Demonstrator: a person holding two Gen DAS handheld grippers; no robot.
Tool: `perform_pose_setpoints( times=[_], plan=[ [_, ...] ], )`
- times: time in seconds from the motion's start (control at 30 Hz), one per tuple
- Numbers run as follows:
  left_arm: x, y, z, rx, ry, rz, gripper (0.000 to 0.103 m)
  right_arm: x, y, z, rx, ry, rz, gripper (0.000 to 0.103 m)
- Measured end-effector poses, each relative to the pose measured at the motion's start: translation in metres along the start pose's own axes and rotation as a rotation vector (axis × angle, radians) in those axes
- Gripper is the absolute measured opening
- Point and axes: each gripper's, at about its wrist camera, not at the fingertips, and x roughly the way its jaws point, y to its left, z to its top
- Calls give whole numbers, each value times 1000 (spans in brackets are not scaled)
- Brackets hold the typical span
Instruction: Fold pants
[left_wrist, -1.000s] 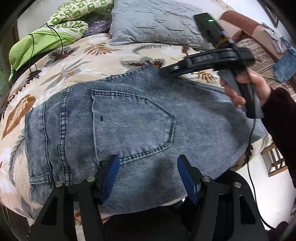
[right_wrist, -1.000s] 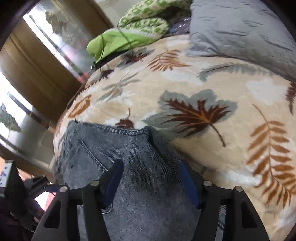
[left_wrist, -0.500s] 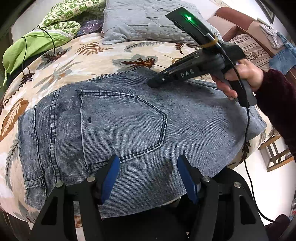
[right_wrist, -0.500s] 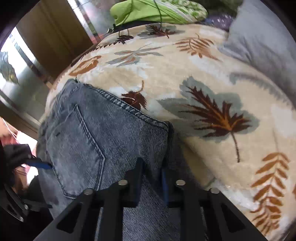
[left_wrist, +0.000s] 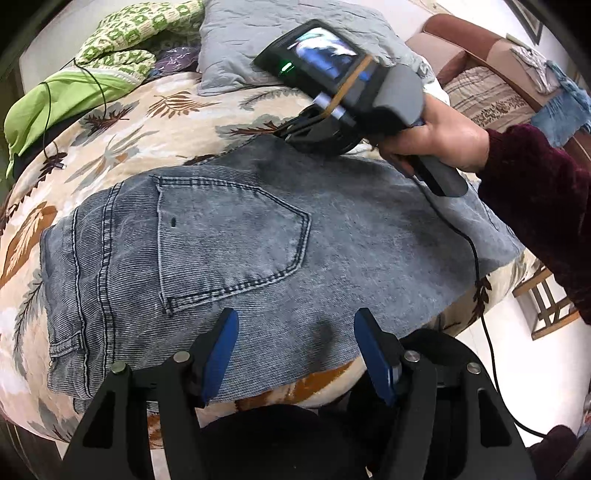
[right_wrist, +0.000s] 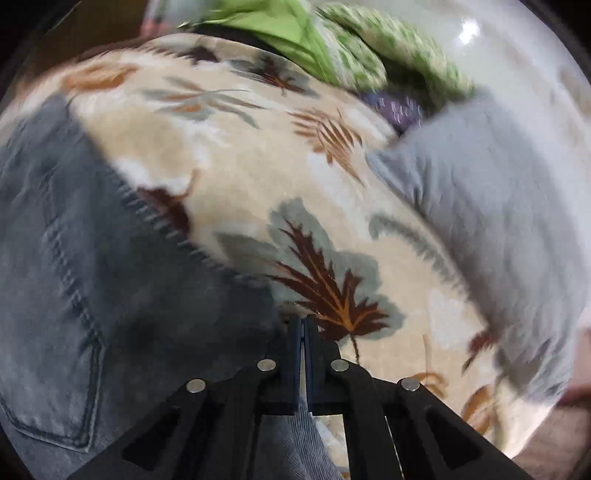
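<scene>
One pair of grey-blue denim pants lies flat on the bed, back pocket up, waistband toward the left in the left wrist view. We see the right gripper at the far edge of the pants, its fingers pressed together; denim shows right under the fingers, so we read them as clamped on the pants edge. A second ago those fingers stood wide over the cloth, so they have just been closing, and the tool has rolled, its screen now facing the left camera. The right hand, in a dark red sleeve, holds the handle. The left gripper sits over the near hem, fingers spread, nothing pinched, same as before. The pants look unchanged. The bed has a leaf-print blanket, a grey pillow, a green cloth. A sofa stands behind, pale floor to the right. The right wrist view is blurred.
</scene>
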Motion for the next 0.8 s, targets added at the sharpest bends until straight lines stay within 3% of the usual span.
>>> perform_pose_setpoints(
  times=[0.07, 0.13, 0.27, 0.4, 0.5, 0.6, 0.73, 0.8],
  plan=[
    [1, 4, 1, -10, -3, 3, 66, -9, -20, -1, 93, -16, 80, 1],
    [3, 6, 1, -18, -1, -3, 66, -24, -49, -9, 250, -39, 229, 3],
    [8, 1, 1, -11, 6, -2, 66, -57, -93, -48, 526, -73, 340, 3],
    [9, -9, 6, 17, -13, 4, 66, -72, -76, -82, 524, 18, 302, 3],
    [20, -9, 8, 9, 25, 28, 66, -61, -57, -98, 547, 82, 318, 3],
    [29, -5, 5, -21, 64, 34, 66, -36, -45, -109, 591, 149, 270, 3],
    [35, -5, 3, -8, 86, 61, 66, -27, -42, -106, 574, 83, 130, 4],
    [33, -11, 4, 1, 98, 85, 66, -24, -46, -104, 618, 83, 128, 4]
  ],
)
